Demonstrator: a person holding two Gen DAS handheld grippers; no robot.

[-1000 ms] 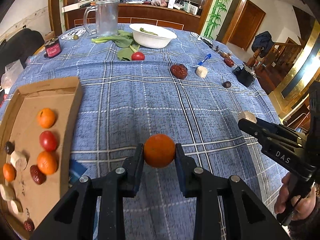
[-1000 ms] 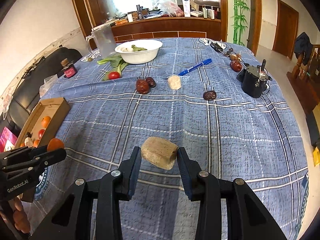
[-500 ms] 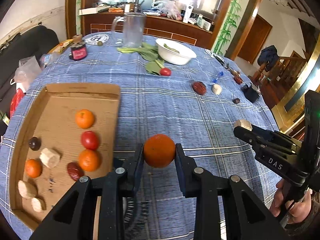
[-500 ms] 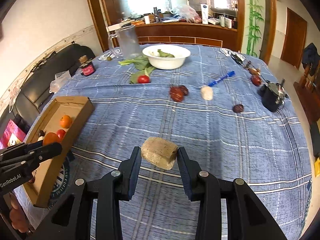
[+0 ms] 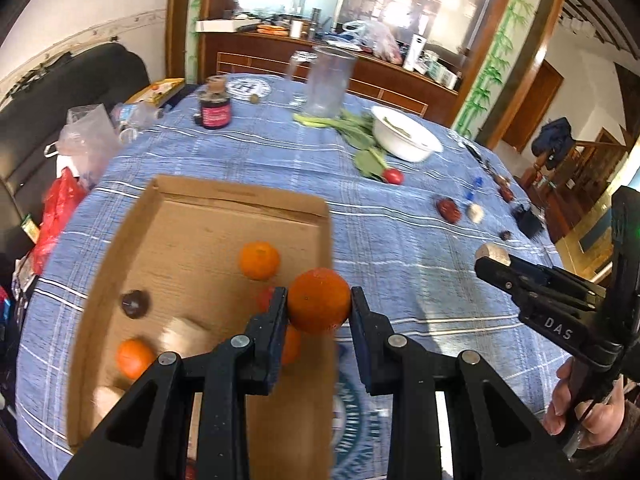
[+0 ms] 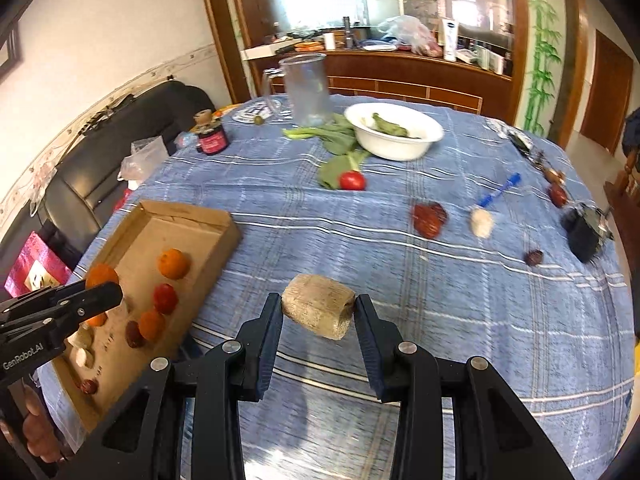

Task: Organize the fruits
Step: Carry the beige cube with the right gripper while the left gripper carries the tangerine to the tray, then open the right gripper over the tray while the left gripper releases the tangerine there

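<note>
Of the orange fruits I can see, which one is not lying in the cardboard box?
The orange clamped in the left gripper. It hangs above the cardboard box; the other oranges lie on the box floor.

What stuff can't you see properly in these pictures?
- Left wrist view: the left gripper and its orange hide part of the cardboard tray and some of the fruit in it.
- Both views: small dark fruits at the far table edge are too small and blurred to name.
- Right wrist view: the tan chunk is blurred, kind unclear.
</note>
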